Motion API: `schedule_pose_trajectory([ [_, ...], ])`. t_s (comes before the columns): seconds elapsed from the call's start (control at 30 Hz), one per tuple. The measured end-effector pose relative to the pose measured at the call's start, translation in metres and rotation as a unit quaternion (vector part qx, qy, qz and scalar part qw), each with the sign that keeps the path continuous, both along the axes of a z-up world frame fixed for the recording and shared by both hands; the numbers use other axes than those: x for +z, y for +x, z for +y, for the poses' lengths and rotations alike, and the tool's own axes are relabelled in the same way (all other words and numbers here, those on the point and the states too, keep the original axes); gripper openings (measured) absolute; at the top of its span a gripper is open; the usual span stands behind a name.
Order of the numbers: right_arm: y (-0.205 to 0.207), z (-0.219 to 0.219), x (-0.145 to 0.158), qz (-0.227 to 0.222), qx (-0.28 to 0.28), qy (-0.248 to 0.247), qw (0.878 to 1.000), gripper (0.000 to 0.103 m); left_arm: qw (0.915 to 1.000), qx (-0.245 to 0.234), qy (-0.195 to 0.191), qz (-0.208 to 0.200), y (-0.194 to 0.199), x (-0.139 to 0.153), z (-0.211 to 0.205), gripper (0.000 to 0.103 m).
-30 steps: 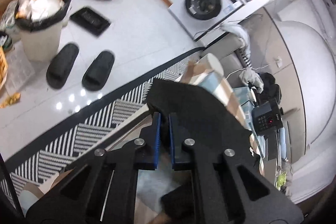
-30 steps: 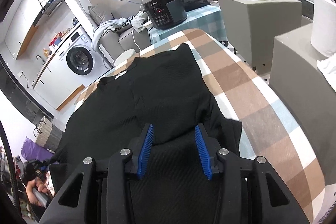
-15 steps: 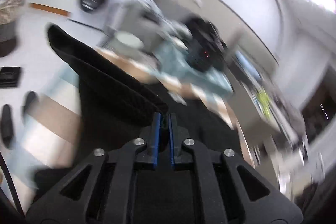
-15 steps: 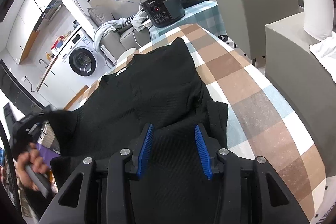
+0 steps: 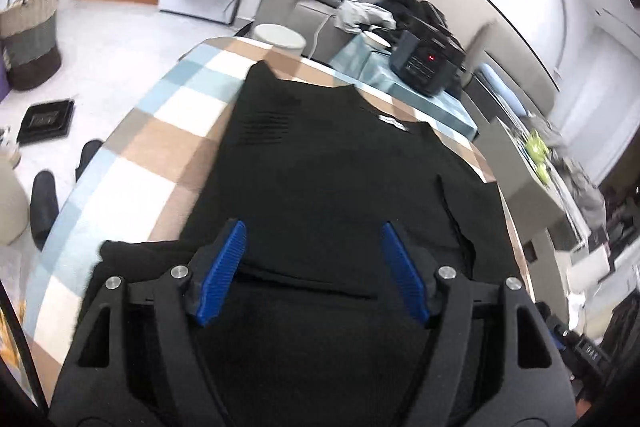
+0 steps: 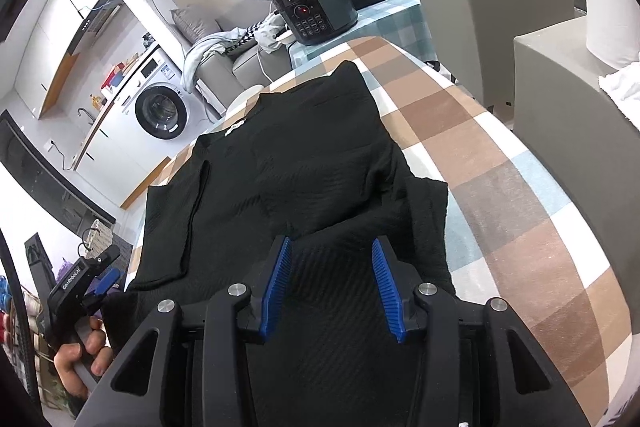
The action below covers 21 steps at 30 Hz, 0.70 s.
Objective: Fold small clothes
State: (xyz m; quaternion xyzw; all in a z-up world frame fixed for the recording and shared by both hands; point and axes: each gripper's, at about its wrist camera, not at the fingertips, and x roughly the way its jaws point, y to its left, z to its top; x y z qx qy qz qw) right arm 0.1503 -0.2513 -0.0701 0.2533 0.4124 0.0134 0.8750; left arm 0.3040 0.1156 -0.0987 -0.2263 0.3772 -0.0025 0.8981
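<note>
The left gripper [image 5: 312,259] is opening above the black garment [image 5: 340,171] ahead of it on the checked counter [image 5: 160,131], nothing pinched, while the right gripper [image 6: 330,279] hangs half-open over the cloth.

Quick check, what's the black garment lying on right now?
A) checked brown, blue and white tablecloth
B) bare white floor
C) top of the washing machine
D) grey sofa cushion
A. The black garment is spread flat on the checked tablecloth, whose brown, blue and white squares show on both sides of it; the washing machine stands well behind, off the table.
</note>
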Motion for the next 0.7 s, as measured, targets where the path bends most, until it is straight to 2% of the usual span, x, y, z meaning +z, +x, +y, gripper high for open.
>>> schedule_pose_trajectory([
  [0.17, 0.000, 0.000, 0.000, 0.003, 0.009, 0.003, 1.000, 0.045, 0.9998, 0.016, 0.009, -0.002, -0.018, -0.007, 0.024, 0.068],
  [0.33, -0.005, -0.006, 0.002, 0.008, 0.013, 0.021, 1.000, 0.047, 0.9994, 0.030, 0.020, 0.002, -0.059, -0.002, 0.030, 0.068],
  [0.43, -0.016, -0.011, 0.012, 0.000, 0.020, 0.004, 1.000, 0.048, 0.9987, 0.038, 0.035, 0.003, -0.085, 0.001, 0.034, 0.068],
  [0.53, -0.030, -0.023, 0.022, -0.006, 0.026, -0.020, 0.999, 0.055, 0.9975, 0.046, 0.052, 0.007, -0.113, 0.004, 0.040, 0.069],
  [0.7, -0.057, -0.049, 0.034, 0.001, 0.033, -0.064, 0.997, 0.055, 0.9954, 0.061, 0.069, 0.026, -0.162, 0.005, 0.060, 0.070],
])
